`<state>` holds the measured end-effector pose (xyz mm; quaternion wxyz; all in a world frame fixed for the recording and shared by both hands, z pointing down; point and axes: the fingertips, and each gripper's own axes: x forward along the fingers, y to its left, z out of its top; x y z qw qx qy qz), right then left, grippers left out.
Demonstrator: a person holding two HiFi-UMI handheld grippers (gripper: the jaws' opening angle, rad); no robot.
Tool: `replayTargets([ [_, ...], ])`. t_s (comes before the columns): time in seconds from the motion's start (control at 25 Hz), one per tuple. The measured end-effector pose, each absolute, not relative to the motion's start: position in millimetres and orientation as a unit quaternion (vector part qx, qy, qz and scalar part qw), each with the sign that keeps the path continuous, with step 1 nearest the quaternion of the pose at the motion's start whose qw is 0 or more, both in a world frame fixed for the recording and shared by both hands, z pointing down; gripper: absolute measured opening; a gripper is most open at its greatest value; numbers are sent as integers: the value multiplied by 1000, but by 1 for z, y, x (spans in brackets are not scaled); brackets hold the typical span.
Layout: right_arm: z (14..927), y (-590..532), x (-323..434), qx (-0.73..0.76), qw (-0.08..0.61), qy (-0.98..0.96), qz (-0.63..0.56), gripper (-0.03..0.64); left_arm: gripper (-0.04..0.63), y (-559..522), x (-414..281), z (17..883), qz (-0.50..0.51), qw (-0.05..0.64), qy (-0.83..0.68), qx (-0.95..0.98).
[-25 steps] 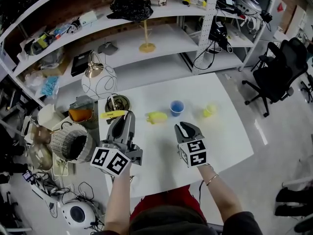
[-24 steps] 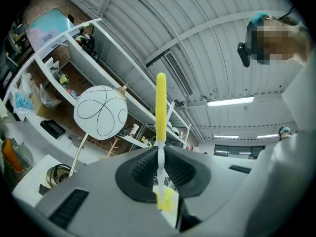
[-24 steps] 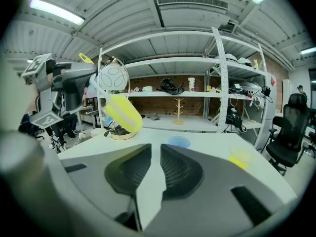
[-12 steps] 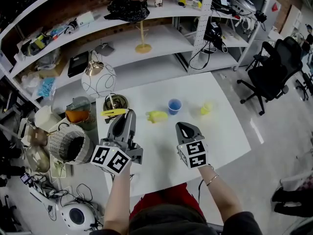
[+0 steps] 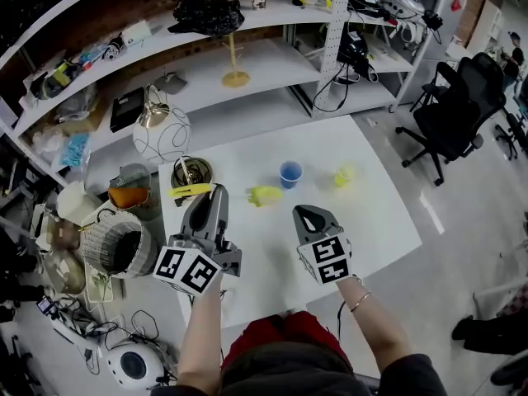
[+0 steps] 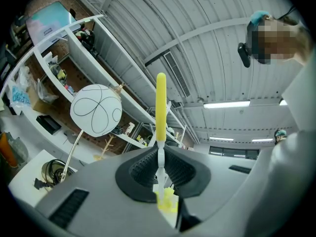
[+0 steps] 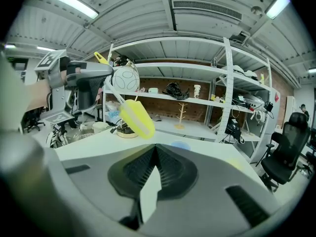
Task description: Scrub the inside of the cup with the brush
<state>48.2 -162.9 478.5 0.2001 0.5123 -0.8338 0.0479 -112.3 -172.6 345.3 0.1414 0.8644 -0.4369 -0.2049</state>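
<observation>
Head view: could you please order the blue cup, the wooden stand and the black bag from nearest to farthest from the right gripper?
1. Blue cup, on the table, just ahead of the right gripper.
2. Wooden stand, on the lower shelf behind the table.
3. Black bag, on the upper shelf.

No legible text, label, brand or number anywhere.

Bright ceiling strip lights [image 7: 69, 1] overhead (fisheye edges bend, corners dark).
</observation>
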Motion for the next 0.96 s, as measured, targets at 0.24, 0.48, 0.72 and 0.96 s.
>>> replayTargets([
  [0.24,476,-156,51,505,197,-839,52,18,41,-165,-108,349,-201,145,-444,861],
  [0.48,481,-144,61,498,188,-844,67,18,41,-148,-103,349,-199,140,-462,853],
  [0.72,478,-120,71,486,179,-853,70,18,41,-119,-94,347,-194,136,-480,845],
  [0.96,472,-96,79,476,170,-860,66,17,41,-89,-85,343,-196,128,-490,840],
])
